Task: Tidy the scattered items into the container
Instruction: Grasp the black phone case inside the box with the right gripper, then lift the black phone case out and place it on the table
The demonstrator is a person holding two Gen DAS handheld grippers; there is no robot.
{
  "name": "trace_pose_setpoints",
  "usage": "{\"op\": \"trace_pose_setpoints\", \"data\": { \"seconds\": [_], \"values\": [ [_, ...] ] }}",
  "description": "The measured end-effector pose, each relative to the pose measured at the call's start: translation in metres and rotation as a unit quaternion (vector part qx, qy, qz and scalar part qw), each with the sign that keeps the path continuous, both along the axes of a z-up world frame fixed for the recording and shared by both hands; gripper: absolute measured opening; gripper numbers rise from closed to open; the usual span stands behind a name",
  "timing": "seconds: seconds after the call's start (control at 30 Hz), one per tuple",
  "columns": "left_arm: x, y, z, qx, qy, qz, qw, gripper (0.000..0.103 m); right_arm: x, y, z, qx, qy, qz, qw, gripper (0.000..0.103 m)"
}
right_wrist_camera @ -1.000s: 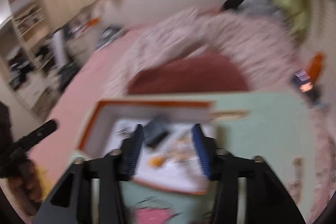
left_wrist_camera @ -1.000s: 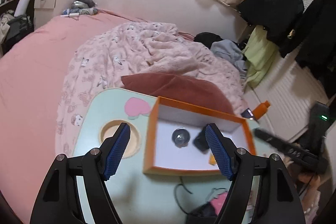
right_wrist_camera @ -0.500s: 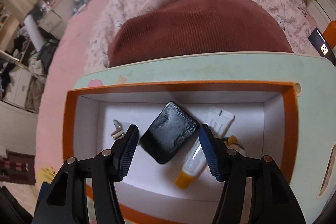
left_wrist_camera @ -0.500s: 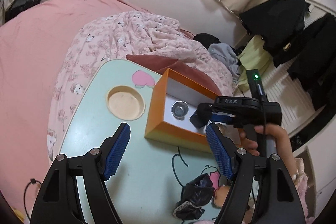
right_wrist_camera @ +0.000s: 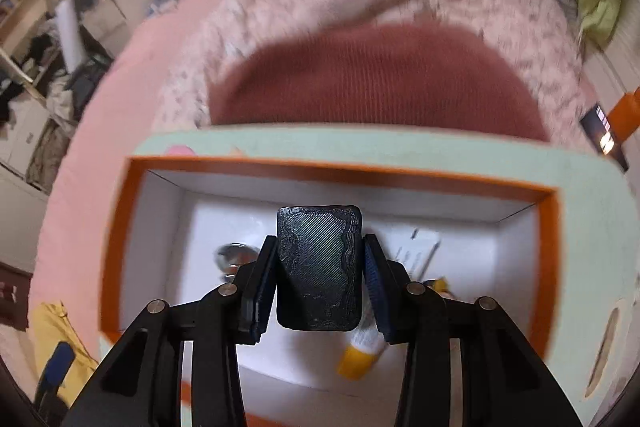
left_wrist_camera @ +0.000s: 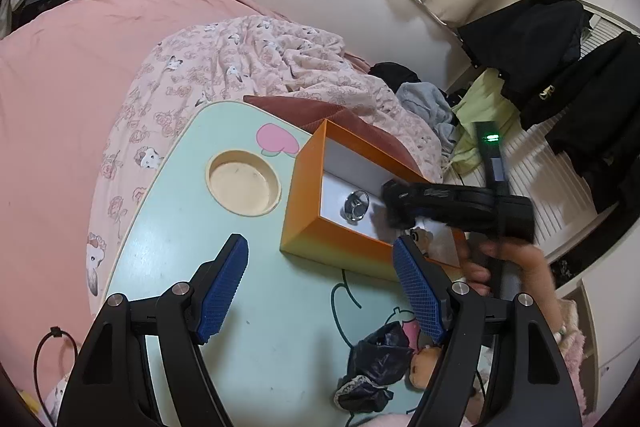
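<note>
- Orange box (right_wrist_camera: 120, 247), rectangular, card-like walls, white inside, sits on a smooth mint-green lap table (left_wrist_camera: 168, 235) with cartoon prints and a round tan cup recess (left_wrist_camera: 243, 183).
- Black block (right_wrist_camera: 320, 273): flat, rounded corners, fine ridged surface with a wavy relief line. Centre of the right wrist view, above the box's white floor.
- Right gripper (right_wrist_camera: 320, 283): jaws have just been closing, now narrow, the blue ribbed pads pressed on the block's two sides.
- Left gripper (left_wrist_camera: 320, 287): jaws wide, nothing between them; blue cross-hatched pads hover over bare table at lower centre, near the box's front wall.
- In the box: shiny round metal piece (left_wrist_camera: 357, 205) at left; white tube with yellow-orange cap (right_wrist_camera: 366, 343) at right, partly behind the gripper.
- Crumpled black bag (left_wrist_camera: 376, 367) on the table, lower right of the left view.
- Fuzzy pink patterned blanket (left_wrist_camera: 256, 59) behind the table.
</note>
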State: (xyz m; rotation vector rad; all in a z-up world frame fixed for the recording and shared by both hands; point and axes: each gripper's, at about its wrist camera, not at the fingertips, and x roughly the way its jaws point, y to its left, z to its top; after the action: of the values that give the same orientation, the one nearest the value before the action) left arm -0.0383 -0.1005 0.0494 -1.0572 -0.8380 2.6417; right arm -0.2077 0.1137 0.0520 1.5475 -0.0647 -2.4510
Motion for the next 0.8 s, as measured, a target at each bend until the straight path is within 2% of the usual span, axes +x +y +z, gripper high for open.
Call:
{"op": "trace_pose_setpoints", "data": {
  "seconds": [0.13, 0.27, 0.37, 0.47, 0.67, 0.8],
  "values": [
    [0.001, 0.000, -0.002, -0.006, -0.006, 0.003, 1.0000, 0.075, 0.044, 0.015, 0.048, -0.038, 0.070, 0.025, 0.997, 0.040],
    [0.003, 0.002, -0.010, 0.002, -0.015, 0.005, 0.9999, 0.075, 0.098, 0.030, 0.067, -0.071, 0.093, 0.069, 0.991, 0.040],
    [0.005, 0.005, -0.017, 0.006, -0.025, 0.005, 0.9997, 0.075, 0.132, 0.034, 0.052, -0.072, 0.087, 0.086, 0.990, 0.040],
    [0.007, 0.012, -0.022, 0.002, -0.034, -0.002, 0.9994, 0.075, 0.155, 0.031, 0.026, -0.039, 0.090, 0.092, 0.991, 0.040],
    [0.009, 0.021, -0.021, -0.008, -0.036, -0.013, 0.9992, 0.075, 0.155, 0.029, -0.026, -0.016, 0.057, 0.068, 0.996, 0.040],
    [0.009, 0.027, -0.015, -0.019, -0.030, -0.016, 0.9992, 0.075, 0.151, 0.038, -0.031, -0.022, 0.076, 0.050, 0.996, 0.040]
  ]
}}
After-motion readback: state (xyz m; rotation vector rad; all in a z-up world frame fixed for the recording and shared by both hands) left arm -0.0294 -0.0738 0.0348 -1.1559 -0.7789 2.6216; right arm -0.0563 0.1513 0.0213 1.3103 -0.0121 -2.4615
